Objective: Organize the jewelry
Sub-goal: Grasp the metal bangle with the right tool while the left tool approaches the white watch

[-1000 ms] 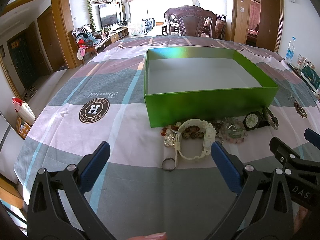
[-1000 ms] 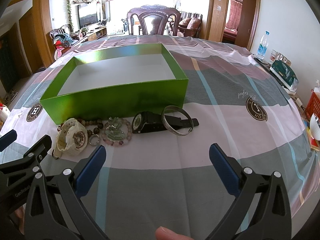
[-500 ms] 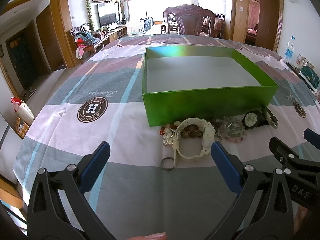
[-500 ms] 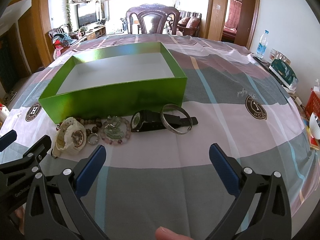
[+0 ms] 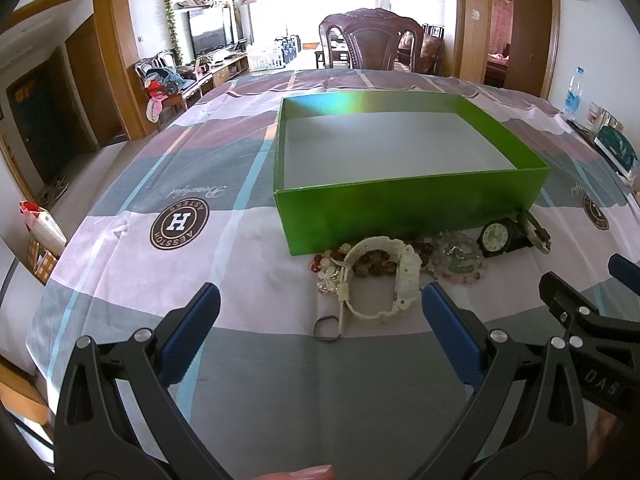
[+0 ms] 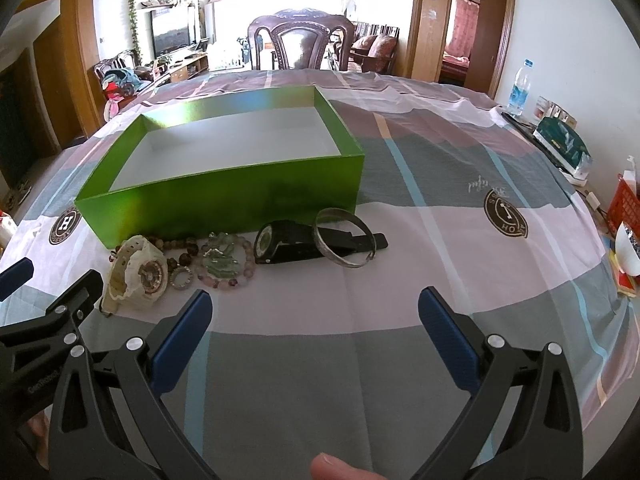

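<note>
Checked tablecloth (image 5: 120,280) carries empty green box (image 5: 400,208), jewelry heaped against its near wall; left gripper (image 5: 320,316) and right gripper (image 6: 316,312) spread wide, empty—approach white watch (image 5: 384,280) low, pinch its strap.

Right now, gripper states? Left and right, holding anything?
Left gripper: open, holding nothing, short of the white watch.
Right gripper: open, holding nothing, above bare tablecloth.
</note>
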Demonstrator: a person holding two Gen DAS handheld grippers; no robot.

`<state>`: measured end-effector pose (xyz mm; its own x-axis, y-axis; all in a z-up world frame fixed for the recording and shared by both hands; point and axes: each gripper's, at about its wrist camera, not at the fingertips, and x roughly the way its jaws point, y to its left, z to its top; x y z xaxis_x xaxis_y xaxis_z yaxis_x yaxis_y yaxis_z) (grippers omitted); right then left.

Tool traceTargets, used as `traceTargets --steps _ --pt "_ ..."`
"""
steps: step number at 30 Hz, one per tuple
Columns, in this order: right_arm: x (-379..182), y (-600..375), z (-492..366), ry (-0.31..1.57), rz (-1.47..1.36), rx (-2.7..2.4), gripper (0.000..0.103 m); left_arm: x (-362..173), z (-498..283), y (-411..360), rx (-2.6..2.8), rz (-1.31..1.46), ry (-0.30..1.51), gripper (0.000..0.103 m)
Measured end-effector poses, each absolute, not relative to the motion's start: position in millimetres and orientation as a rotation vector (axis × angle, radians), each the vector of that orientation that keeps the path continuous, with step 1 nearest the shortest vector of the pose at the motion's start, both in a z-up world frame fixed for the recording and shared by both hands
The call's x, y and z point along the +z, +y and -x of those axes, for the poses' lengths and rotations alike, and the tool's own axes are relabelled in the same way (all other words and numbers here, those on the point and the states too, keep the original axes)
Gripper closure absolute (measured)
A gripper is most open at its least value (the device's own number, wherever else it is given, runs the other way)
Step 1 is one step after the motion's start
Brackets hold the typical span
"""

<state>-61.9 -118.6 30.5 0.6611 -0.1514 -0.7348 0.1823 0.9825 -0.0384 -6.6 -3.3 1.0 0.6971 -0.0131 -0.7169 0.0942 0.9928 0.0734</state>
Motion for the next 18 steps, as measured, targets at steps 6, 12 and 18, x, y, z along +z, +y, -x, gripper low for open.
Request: traceTargets --steps 6,12,18 --pt "28 -151 46 0.877 -0.019 -0.212 0.003 -12 -13 6 -0.043 -0.110 0.868 0.003" --pt "29 -159 20 0.899 -0.026 -0.122 0.026 -19 -23 3 -0.106 -0.097 0.909 0.029" --pt "9 -149 -9 0.962 -0.010 -0.059 0.063 -27 -34 4 -0.123 -0.096 0.945 0.041"
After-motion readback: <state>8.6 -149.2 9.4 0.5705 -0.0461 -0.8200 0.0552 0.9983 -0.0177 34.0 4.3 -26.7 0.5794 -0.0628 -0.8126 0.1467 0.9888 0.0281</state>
